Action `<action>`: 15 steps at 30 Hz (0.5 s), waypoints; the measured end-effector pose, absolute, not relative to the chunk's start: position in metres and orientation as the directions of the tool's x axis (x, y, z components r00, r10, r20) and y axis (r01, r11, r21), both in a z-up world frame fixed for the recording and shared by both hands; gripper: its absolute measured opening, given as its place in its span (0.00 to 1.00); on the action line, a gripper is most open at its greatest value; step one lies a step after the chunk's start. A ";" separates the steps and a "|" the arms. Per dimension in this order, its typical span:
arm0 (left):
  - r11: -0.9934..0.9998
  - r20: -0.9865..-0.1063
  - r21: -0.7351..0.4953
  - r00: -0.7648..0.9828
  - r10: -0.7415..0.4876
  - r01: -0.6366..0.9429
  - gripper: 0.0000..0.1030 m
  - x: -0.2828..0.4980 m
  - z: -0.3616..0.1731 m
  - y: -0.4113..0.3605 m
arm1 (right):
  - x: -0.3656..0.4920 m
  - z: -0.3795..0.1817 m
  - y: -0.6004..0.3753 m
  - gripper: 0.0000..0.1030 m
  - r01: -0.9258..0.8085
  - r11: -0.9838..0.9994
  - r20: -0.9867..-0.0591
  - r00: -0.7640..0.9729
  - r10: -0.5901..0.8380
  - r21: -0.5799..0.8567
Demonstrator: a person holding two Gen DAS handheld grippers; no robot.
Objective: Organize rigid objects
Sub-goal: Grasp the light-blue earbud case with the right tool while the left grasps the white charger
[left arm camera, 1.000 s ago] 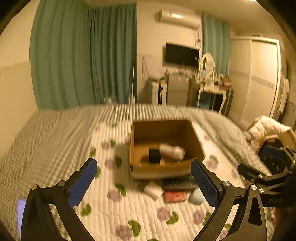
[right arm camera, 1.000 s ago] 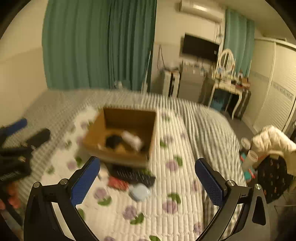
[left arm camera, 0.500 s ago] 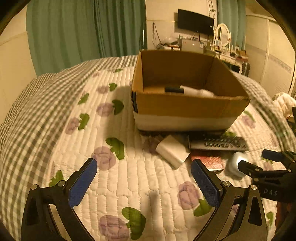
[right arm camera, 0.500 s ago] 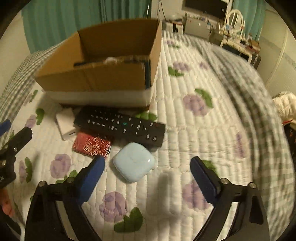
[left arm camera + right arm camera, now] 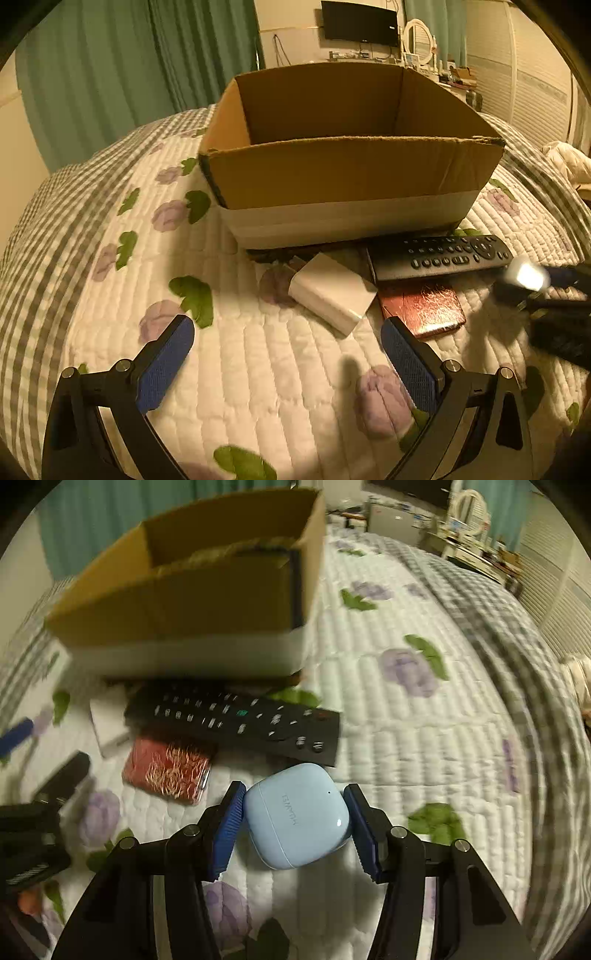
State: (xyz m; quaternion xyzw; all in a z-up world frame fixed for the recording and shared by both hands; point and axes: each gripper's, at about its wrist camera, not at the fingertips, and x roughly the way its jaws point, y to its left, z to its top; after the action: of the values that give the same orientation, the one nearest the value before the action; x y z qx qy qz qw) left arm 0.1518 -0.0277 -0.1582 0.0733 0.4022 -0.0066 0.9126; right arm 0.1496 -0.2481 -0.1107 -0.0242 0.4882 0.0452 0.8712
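Note:
A cardboard box (image 5: 347, 173) stands on the quilted bed; it also shows in the right wrist view (image 5: 184, 602). In front of it lie a white block (image 5: 332, 295), a black remote (image 5: 439, 254) and a red patterned case (image 5: 424, 306). My left gripper (image 5: 291, 365) is open and empty, low over the quilt just short of the white block. My right gripper (image 5: 295, 827) has its pads against both sides of a light blue earbud case (image 5: 297, 816) on the quilt, just in front of the remote (image 5: 236, 720) and right of the red case (image 5: 168, 768).
The box's inside is hidden from both views. The grey checked bedspread (image 5: 491, 602) slopes off to the right. The right gripper (image 5: 554, 291) shows blurred at the right edge of the left wrist view. Curtains and furniture stand far behind.
Both grippers came down and forward toward the objects in front of the box. My right gripper narrowed from wide open onto the blue earbud case.

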 end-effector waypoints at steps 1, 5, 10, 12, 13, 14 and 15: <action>0.989 -0.739 0.127 0.672 0.046 0.072 1.00 0.156 -0.160 -0.028 | 0.150 -0.102 -0.251 0.53 -0.096 0.995 -0.841 0.538 0.065 0.015; 0.990 -0.754 0.114 0.656 0.029 0.087 1.00 0.170 -0.168 -0.026 | 0.157 -0.079 -0.254 0.53 -0.079 0.996 -0.806 0.586 0.088 0.051; 0.991 -0.797 0.082 0.604 0.001 0.107 1.00 0.188 -0.181 -0.028 | 0.163 -0.078 -0.249 0.53 -0.077 0.996 -0.806 0.586 0.081 0.044; 0.988 -0.798 0.109 0.602 0.020 0.112 0.99 0.193 -0.185 -0.034 | 0.162 -0.082 -0.248 0.53 -0.073 0.997 -0.817 0.572 0.074 0.039; 0.986 -0.800 0.122 0.600 0.031 0.112 0.99 0.197 -0.187 -0.035 | 0.162 -0.084 -0.249 0.53 -0.070 0.997 -0.821 0.566 0.072 0.039; 0.986 -0.802 0.121 0.596 0.030 0.114 0.99 0.200 -0.188 -0.036 | 0.162 -0.086 -0.249 0.53 -0.067 0.997 -0.824 0.562 0.072 0.042; 0.987 -0.802 0.112 0.596 0.022 0.115 0.98 0.204 -0.188 -0.036 | 0.160 -0.087 -0.249 0.53 -0.065 0.997 -0.826 0.559 0.072 0.043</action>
State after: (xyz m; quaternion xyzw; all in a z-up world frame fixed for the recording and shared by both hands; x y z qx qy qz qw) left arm 0.2036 -0.0356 -0.1882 0.0761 0.4485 -0.0260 0.8902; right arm 0.1597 -0.2487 -0.0868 0.0040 0.4677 0.0388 0.8830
